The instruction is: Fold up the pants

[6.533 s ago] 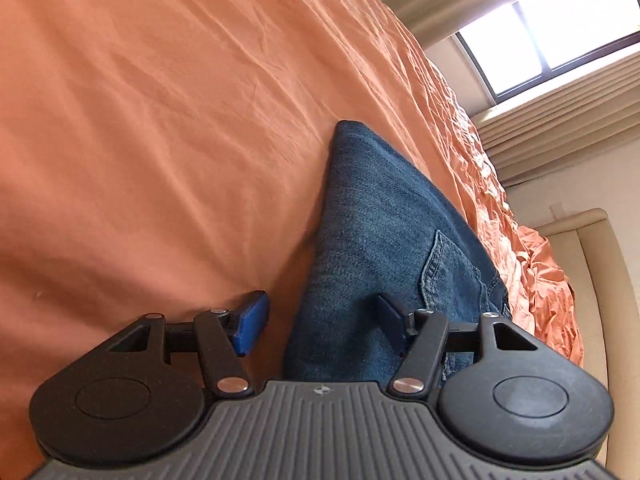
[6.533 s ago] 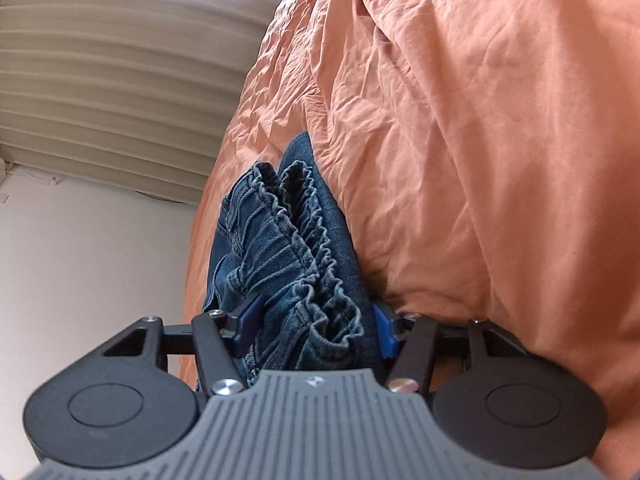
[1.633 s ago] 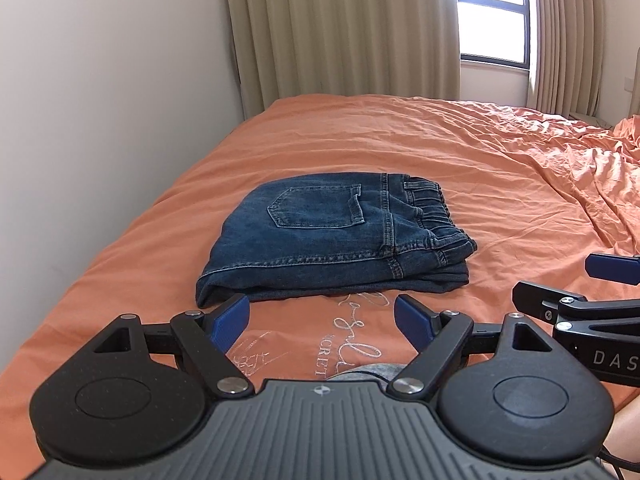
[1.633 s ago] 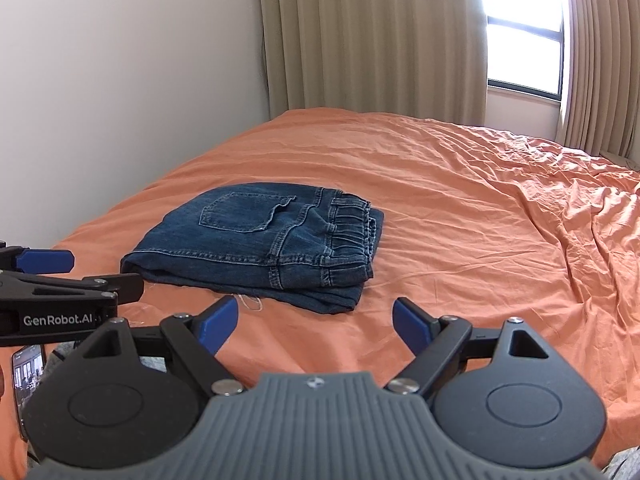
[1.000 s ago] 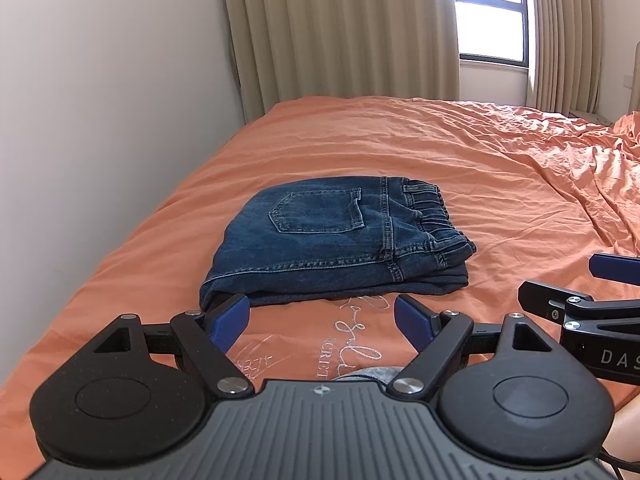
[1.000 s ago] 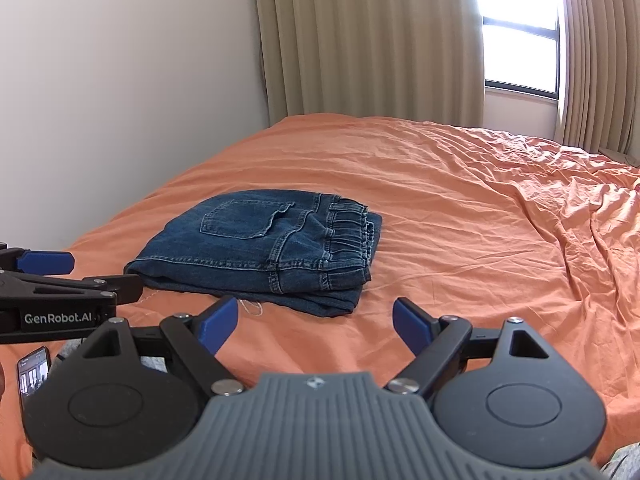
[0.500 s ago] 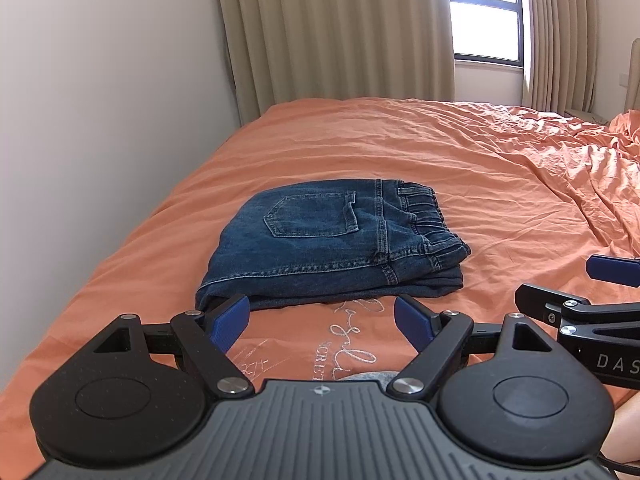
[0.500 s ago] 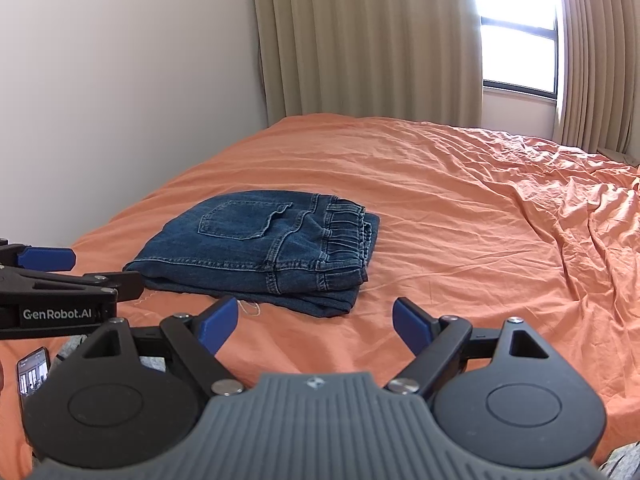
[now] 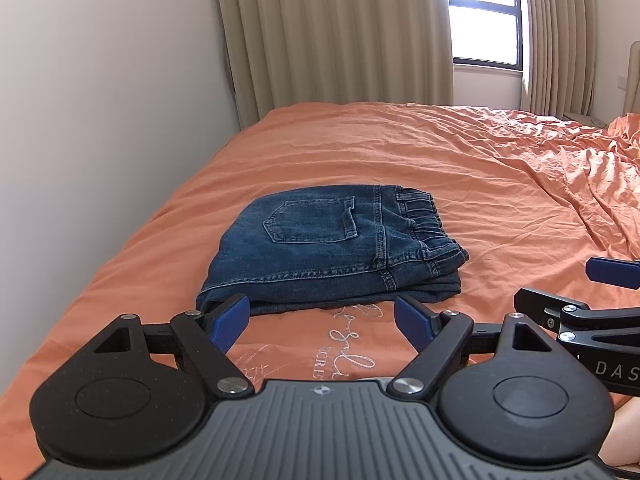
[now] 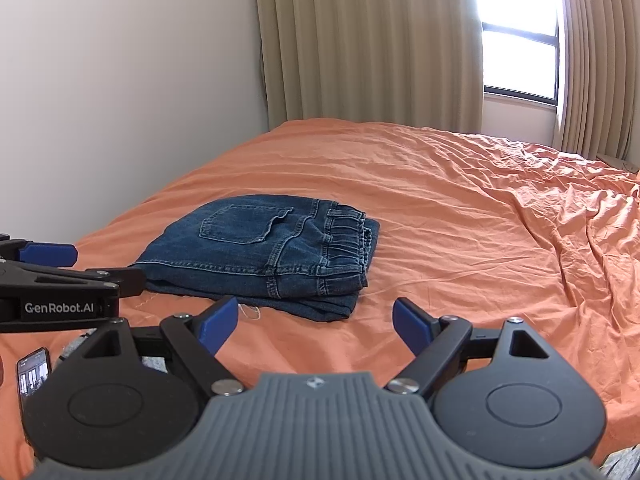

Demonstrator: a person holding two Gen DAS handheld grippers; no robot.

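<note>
My folded blue denim pants look coarse and matt, with raised stitched seams. The orange cotton bedsheet is soft, matt and creased. My left gripper is matt black plastic with smooth blue pads, shiny metal rivets and a ribbed grey body.

phone half hidden, bedspread lettering partly covered

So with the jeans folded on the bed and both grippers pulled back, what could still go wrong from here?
The folded jeans look uneven: lower layers stick out past the top fold at the near right corner, so the stack may slump if nudged. A loose thread trails from the near edge and could snag a finger of the right gripper. The left gripper hangs open close to the near hem.
</note>
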